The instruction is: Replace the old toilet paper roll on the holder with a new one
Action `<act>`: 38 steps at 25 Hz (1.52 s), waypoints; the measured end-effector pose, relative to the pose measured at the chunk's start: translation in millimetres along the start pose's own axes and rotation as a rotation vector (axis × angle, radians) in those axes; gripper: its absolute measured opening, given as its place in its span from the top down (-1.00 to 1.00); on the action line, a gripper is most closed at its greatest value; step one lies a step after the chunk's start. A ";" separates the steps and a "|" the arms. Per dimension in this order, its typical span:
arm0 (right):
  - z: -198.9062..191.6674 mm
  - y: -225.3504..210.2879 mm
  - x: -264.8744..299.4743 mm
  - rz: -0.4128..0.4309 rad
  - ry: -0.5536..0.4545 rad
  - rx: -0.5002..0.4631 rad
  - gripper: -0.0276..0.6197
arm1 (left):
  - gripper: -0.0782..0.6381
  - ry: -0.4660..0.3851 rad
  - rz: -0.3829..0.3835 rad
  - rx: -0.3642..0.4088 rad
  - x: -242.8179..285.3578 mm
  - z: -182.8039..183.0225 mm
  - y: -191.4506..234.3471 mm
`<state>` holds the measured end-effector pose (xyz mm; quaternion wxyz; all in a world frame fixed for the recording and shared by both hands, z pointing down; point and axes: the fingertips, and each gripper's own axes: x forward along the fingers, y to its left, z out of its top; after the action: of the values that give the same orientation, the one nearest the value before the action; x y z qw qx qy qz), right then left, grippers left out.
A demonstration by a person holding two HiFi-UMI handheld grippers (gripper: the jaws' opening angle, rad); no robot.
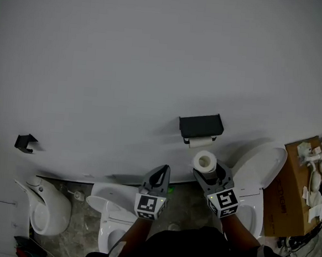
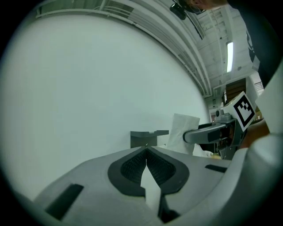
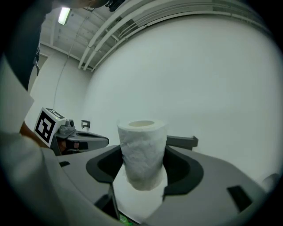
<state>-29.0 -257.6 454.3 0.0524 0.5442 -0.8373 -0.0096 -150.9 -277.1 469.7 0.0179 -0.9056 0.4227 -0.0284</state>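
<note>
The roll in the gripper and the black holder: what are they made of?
The roll looks like soft white paper: crinkly, matte sides and a hollow middle. The holder looks like matte black metal or plastic; its flat, sharp-edged shape fits either.

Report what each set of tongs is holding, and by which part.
Right tongs grip the toilet paper roll, which stands upright, across its curved sides, around mid-height. Left tongs are shut with nothing between them.
</note>
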 end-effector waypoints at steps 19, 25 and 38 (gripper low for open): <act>-11.8 -75.5 -40.9 -0.062 0.035 0.038 0.06 | 0.66 0.045 -0.163 0.278 78.8 22.4 -84.9; -15.8 -104.4 -52.9 -0.078 0.027 0.047 0.06 | 0.41 0.148 -0.153 0.507 106.6 4.1 -103.8; -27.3 -128.7 -71.2 -0.030 0.048 0.054 0.06 | 0.22 0.402 -0.023 1.124 162.3 -33.9 -103.2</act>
<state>119.6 -243.9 466.5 0.0578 0.5578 -0.8275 0.0253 29.7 -335.5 515.3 0.4139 -0.7387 0.3281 -0.4188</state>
